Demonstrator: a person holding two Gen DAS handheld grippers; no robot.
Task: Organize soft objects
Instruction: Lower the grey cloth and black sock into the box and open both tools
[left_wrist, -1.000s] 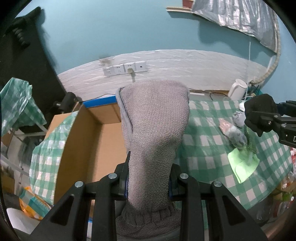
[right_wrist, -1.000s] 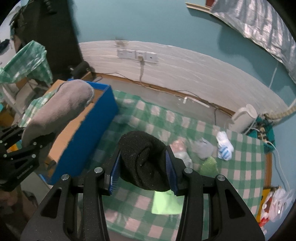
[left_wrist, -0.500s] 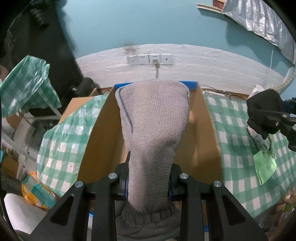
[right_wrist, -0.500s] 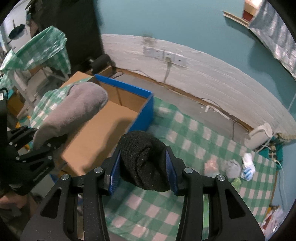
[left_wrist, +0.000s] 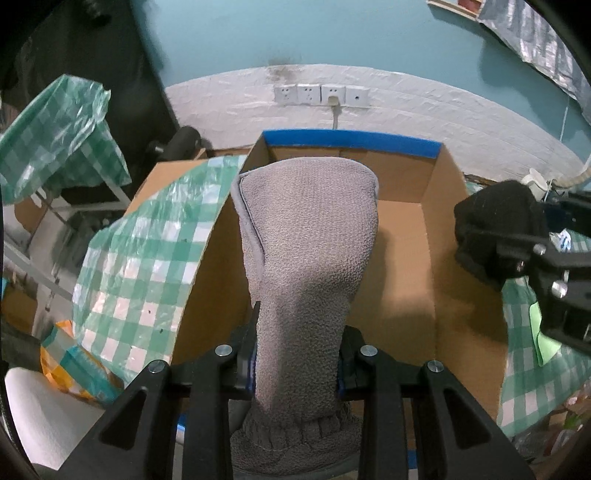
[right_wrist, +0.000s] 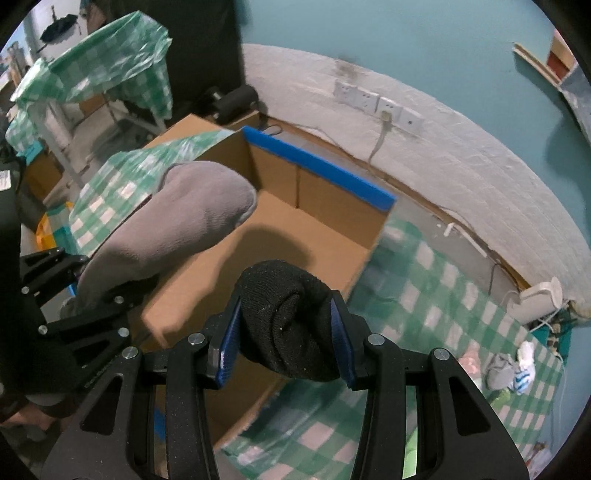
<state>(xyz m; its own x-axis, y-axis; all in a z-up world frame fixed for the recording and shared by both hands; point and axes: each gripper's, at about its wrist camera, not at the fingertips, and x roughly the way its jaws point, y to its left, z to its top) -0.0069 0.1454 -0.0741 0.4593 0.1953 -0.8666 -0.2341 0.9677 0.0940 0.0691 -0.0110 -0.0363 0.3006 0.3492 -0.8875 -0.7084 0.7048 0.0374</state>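
My left gripper (left_wrist: 297, 350) is shut on a long grey fuzzy sock (left_wrist: 308, 240) that sticks forward over the open cardboard box (left_wrist: 402, 295) with a blue far rim. The sock also shows in the right wrist view (right_wrist: 173, 229). My right gripper (right_wrist: 284, 339) is shut on a rolled black sock (right_wrist: 288, 325) and hangs above the box's near right edge (right_wrist: 258, 266). That black sock shows at the right of the left wrist view (left_wrist: 495, 229).
A green checked cloth (right_wrist: 443, 314) covers the table right of the box, with small socks (right_wrist: 517, 369) and a light green cloth (left_wrist: 539, 328) on it. A checked plastic sheet (left_wrist: 144, 251) drapes the box's left flap. Wall sockets (left_wrist: 321, 94) are behind.
Both grippers have swung left, from over the table to over the open box. Each still grips its sock.
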